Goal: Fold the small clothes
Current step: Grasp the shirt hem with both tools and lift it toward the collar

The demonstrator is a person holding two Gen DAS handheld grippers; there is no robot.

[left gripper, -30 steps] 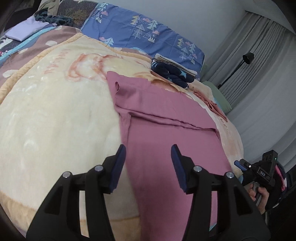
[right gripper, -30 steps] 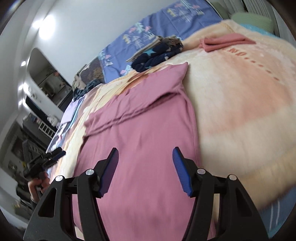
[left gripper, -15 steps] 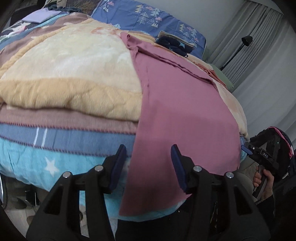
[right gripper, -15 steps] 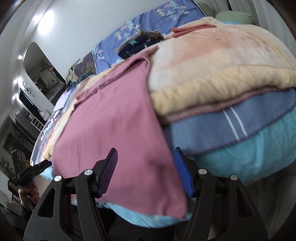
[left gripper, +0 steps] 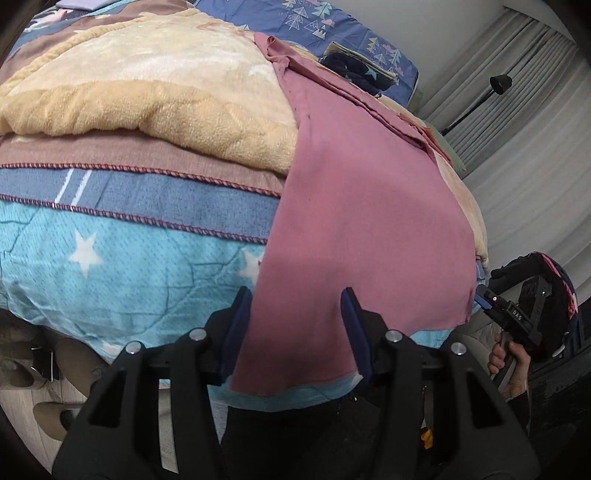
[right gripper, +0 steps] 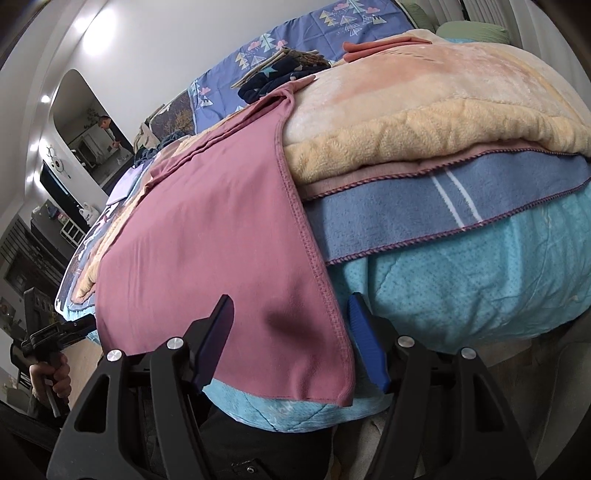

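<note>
While the pink garment point(left gripper: 362, 206) drapes over the bed's point(left gripper: 122, 251) near edge, both the left tongs point(left gripper: 295, 330) and right tongs point(right gripper: 288, 338) gape apart around its hanging hem corners. Folded clothes point(right gripper: 280, 77) sit near the pillow point(right gripper: 332, 29) at the far edge.

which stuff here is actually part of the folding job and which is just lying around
In the job:
pink garment hanging over the bed's edge
left gripper, open at one lower corner
right gripper, open at the other

Lying about:
navy star-print clothes
folded salmon cloth
cream blanket
floor lamp
</note>
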